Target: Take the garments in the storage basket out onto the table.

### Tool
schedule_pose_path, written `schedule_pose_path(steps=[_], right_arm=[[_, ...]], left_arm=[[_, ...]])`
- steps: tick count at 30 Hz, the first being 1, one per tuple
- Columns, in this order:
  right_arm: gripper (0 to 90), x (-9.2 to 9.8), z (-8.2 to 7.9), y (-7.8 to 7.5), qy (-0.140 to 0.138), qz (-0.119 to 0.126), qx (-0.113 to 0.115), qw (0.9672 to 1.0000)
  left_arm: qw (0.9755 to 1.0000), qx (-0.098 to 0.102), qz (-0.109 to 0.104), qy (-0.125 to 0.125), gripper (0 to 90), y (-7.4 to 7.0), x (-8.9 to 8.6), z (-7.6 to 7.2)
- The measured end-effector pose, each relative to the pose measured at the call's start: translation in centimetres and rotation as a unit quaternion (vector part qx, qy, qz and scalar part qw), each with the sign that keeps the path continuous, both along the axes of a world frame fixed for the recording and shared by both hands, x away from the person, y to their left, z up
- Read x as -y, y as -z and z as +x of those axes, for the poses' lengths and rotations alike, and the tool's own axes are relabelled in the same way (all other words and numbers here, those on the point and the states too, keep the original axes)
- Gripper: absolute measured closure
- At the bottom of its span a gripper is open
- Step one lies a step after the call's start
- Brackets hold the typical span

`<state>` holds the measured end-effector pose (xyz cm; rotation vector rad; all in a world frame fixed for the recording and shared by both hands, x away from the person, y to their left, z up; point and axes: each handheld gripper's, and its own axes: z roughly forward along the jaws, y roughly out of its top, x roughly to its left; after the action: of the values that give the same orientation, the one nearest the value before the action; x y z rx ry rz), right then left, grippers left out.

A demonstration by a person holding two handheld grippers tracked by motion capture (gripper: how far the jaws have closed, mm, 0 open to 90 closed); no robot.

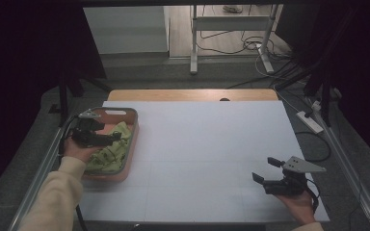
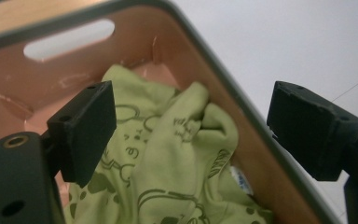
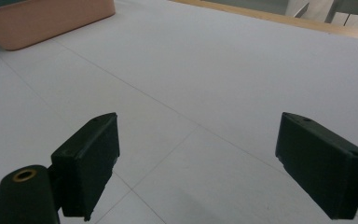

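Observation:
A salmon-pink basket with a grey rim stands at the left of the white table. Inside it lies a crumpled light-green cloth with a dark printed pattern. My left gripper hovers over the basket, open, with nothing between its jaws. In the left gripper view, the left gripper is just above the green cloth, apart from it, with the basket wall behind. My right gripper is open and empty at the table's near right. In the right gripper view, the right gripper faces bare table.
The basket's corner lies far left in the right gripper view. The table's wooden far edge runs across the back. On the floor beyond are a metal frame and cables; a power strip lies to the right.

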<state>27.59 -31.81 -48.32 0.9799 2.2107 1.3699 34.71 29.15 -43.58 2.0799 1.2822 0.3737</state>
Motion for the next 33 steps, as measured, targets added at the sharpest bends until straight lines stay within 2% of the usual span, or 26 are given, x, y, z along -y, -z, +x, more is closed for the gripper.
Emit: schedule_pose_path(steps=[10, 16, 33], right_arm=[[13.7, -0.1, 0.0, 0.1, -0.001, -0.004, -0.001, 1.0], [13.7, -0.1, 0.1, 0.1, -0.002, -0.004, -0.002, 1.0], [13.7, -0.1, 0.1, 0.2, -0.002, -0.007, -0.004, 1.0]], left_arm=[[0.9992, -0.04, 0.01, 0.002, 17.1, 1.7, -0.9, 0.6], [0.9987, -0.048, 0.017, 0.0, 16.8, 2.2, -1.0, 0.8], [0.9942, -0.094, 0.051, 0.013, 16.4, 3.8, 0.0, 2.3]])
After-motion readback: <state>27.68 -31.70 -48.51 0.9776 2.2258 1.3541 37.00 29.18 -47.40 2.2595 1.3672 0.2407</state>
